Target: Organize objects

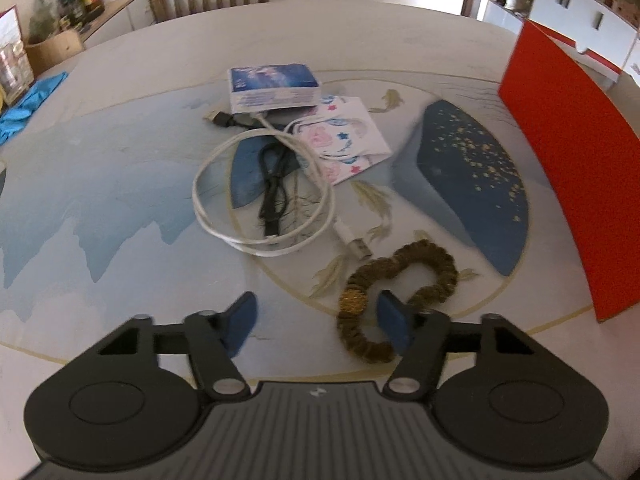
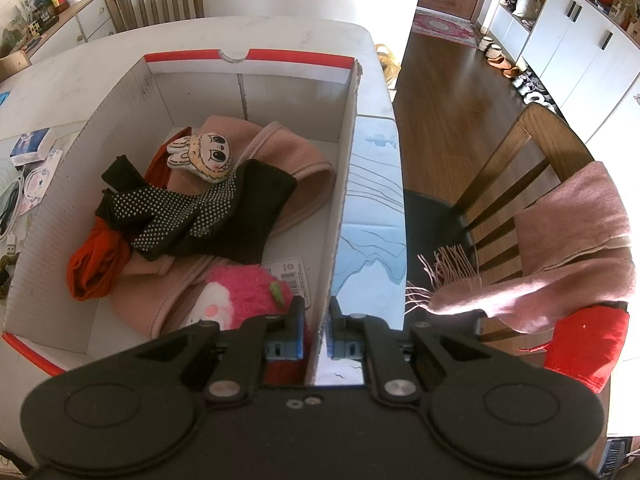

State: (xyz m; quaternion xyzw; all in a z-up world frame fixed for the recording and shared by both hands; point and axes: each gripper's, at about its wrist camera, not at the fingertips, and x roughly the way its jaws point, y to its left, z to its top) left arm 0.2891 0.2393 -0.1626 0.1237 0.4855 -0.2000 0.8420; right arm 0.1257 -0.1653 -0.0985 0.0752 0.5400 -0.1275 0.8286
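L gripper (image 1: 316, 322) was spread wide beside the brown scrunchie (image 1: 394, 294), empty; off-centre closing could've missed it. R gripper (image 2: 315, 330) pinched the box wall (image 2: 344, 208) — pulling risked tipping the box.

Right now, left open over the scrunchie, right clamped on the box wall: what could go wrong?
1. The scrunchie lies mostly under the right finger of the left gripper, not centred; closing may push it aside.
2. The white cable has its plug near the scrunchie and could snag.
3. The right gripper pinches one thin wall of the box, which may tilt or tear.
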